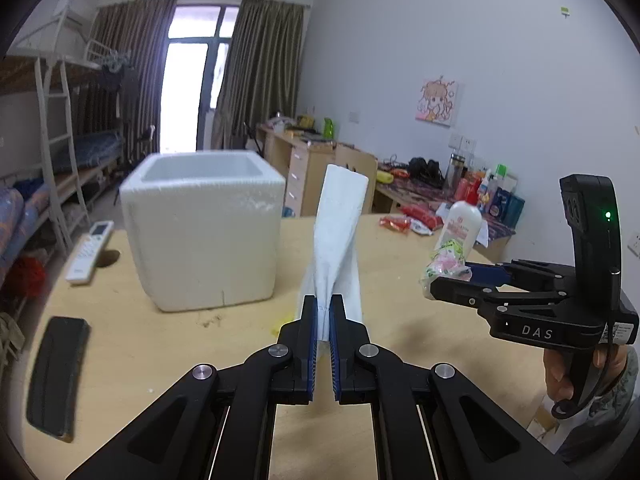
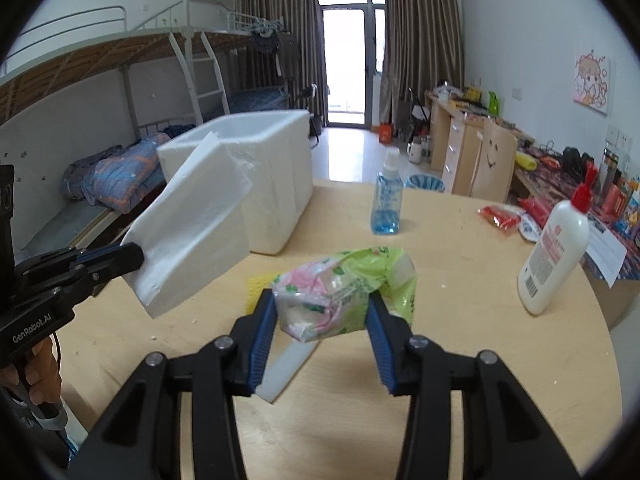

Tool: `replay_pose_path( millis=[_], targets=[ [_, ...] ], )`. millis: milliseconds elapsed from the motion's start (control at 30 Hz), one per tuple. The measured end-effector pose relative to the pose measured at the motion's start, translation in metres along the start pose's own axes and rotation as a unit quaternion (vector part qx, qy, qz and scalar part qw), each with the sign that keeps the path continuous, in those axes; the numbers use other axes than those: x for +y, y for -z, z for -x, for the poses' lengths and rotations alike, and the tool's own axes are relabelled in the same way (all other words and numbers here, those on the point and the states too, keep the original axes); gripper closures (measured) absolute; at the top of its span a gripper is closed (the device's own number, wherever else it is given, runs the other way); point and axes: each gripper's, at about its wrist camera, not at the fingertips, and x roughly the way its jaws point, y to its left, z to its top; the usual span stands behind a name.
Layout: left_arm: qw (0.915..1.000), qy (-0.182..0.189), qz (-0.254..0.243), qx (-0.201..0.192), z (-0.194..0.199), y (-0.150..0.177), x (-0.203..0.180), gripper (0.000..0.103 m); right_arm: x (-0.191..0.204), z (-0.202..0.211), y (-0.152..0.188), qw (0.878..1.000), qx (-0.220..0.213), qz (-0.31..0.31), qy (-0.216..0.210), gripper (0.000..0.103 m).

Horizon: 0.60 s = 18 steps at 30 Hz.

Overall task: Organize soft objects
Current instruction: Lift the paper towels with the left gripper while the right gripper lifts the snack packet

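Both grippers hold soft packs above the table (image 1: 400, 352).

The left gripper (image 1: 324, 312), low at the centre of its own view and angled slightly downward, has its jaws pinched tight on a white tissue pack (image 1: 338, 240) rising toward the foam box (image 1: 200, 224). The right gripper (image 2: 320, 320), bottom centre and tilted downward, has its jaws clamped on a green-and-pink tissue packet (image 2: 344, 292) lifted off the tabletop.

Foam box (image 1: 200, 232) – white, grainy, matt. Tissue pack (image 2: 340, 296) – glossy crinkled plastic film. White pack (image 2: 192, 224) – soft, matt, papery. Tabletop (image 1: 400, 320) – pale smooth wood. Lotion bottle (image 2: 556, 256) – glossy plastic.
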Motion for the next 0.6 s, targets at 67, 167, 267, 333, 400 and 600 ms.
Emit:
replay_pose_path(
  millis=[67, 167, 267, 333, 400, 600],
  targets=[
    [0.9999, -0.005, -0.005, -0.012, 0.010, -0.003, -0.002, 0.097, 0.002, 0.006, -0.001, 1.000, -0.011, 0.004, -0.001, 0.054],
    [0.9995, -0.013, -0.012, -0.028, 0.022, -0.006, -0.005, 0.097, 0.003, 0.018, -0.003, 1.000, -0.028, 0.008, -0.003, 0.054],
    [0.9987, -0.022, -0.021, -0.042, 0.033, -0.010, -0.010, 0.097, 0.005, 0.026, -0.005, 0.999, -0.043, 0.015, -0.001, 0.054],
    [0.9978, -0.032, -0.026, -0.052, 0.039, -0.012, -0.013, 0.097, 0.006, 0.034, -0.006, 0.998, -0.054, 0.019, -0.002, 0.054],
    [0.9970, -0.039, -0.031, -0.059, 0.044, -0.014, -0.017, 0.097, 0.006, 0.040, -0.007, 0.998, -0.065, 0.022, -0.004, 0.054],
    [0.9946, -0.054, -0.041, -0.079, 0.059, -0.017, -0.025, 0.097, 0.008, 0.054, -0.009, 0.995, -0.095, 0.029, -0.012, 0.054]
  ],
)
